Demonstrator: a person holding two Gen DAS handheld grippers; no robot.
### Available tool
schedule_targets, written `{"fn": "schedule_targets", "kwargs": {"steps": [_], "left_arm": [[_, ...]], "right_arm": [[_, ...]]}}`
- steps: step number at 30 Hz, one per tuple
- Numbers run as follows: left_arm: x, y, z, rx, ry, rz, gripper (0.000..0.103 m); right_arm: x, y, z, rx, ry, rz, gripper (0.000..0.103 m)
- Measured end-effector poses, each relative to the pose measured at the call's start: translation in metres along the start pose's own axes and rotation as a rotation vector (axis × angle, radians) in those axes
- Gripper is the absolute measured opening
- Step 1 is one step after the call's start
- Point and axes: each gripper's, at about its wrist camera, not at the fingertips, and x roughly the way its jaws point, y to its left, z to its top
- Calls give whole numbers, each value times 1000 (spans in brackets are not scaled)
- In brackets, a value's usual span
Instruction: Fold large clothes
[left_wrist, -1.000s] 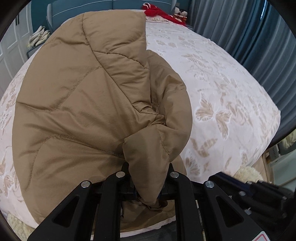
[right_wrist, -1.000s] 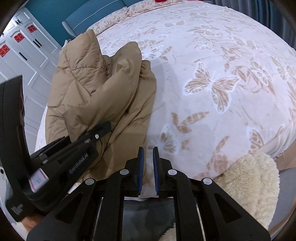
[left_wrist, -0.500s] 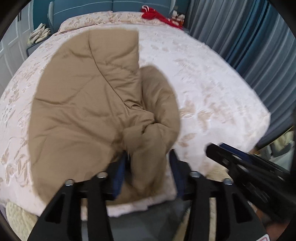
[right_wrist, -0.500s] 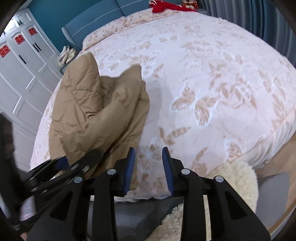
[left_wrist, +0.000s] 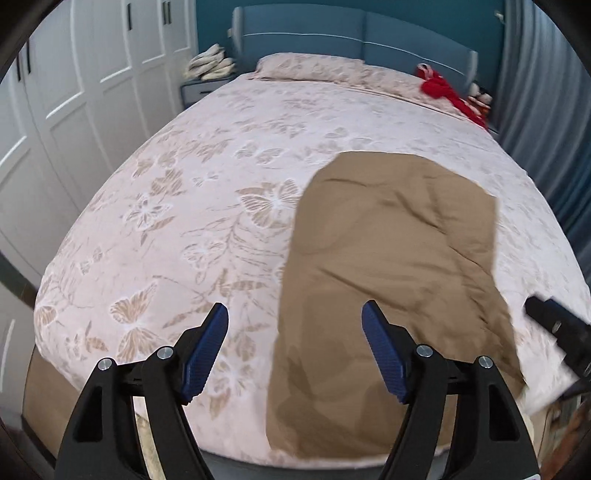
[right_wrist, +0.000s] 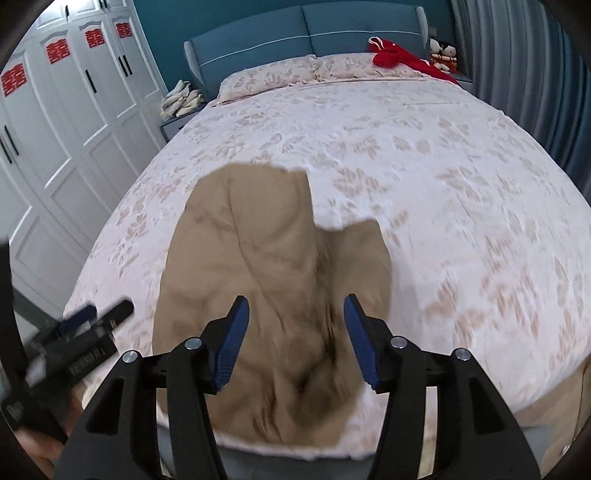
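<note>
A tan quilted jacket (left_wrist: 391, 273) lies folded in a heap near the foot of the bed (left_wrist: 192, 206), hanging slightly over the front edge. In the left wrist view my left gripper (left_wrist: 294, 325) hovers above the bed, jaws opening, nothing between the blue pads. The jacket (right_wrist: 273, 280) fills the lower middle of the right wrist view, below my right gripper (right_wrist: 295, 317), whose jaws are opening too and hold nothing. The left gripper (right_wrist: 92, 325) shows blurred at the left edge there. The right gripper's tip (left_wrist: 554, 325) shows at the right edge of the left wrist view.
White wardrobe doors (right_wrist: 55, 122) line the left wall. A blue headboard (right_wrist: 303, 37), pillows (right_wrist: 314, 70), a red garment (right_wrist: 402, 59) and small dolls (right_wrist: 443, 53) sit at the far end. Grey-blue curtains (right_wrist: 517, 74) hang at the right. A nightstand with pale cloth (right_wrist: 183, 99) stands beside the bed.
My left gripper let go of the jacket fold and both grippers opened. Both lifted and pulled back, so the jacket now lies lower and smaller in each view.
</note>
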Motion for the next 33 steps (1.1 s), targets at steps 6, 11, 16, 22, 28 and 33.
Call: {"fn": "schedule_targets", "kwargs": {"steps": [6,11,16,22,28,33], "left_arm": [[19,-12,9,7,10,21,70],[39,-24,19,22,28,22,70],[53,-39,22,42,45,13,70],[69,-57,19,73,50,10,73],[84,-68,14,94,34,20,77],[97,-74,5,105,12,36,87]], "right_arm": [[56,-5,31,55,56,-56,52],[94,-12,27,69,119,-68,39],[103,-20,18,52,125,-77,5],[119,-40,0,68,148,-148,1],[137,-42,-17,20,154,-198,0],[149,-47,-30,27,145,-198,0]]}}
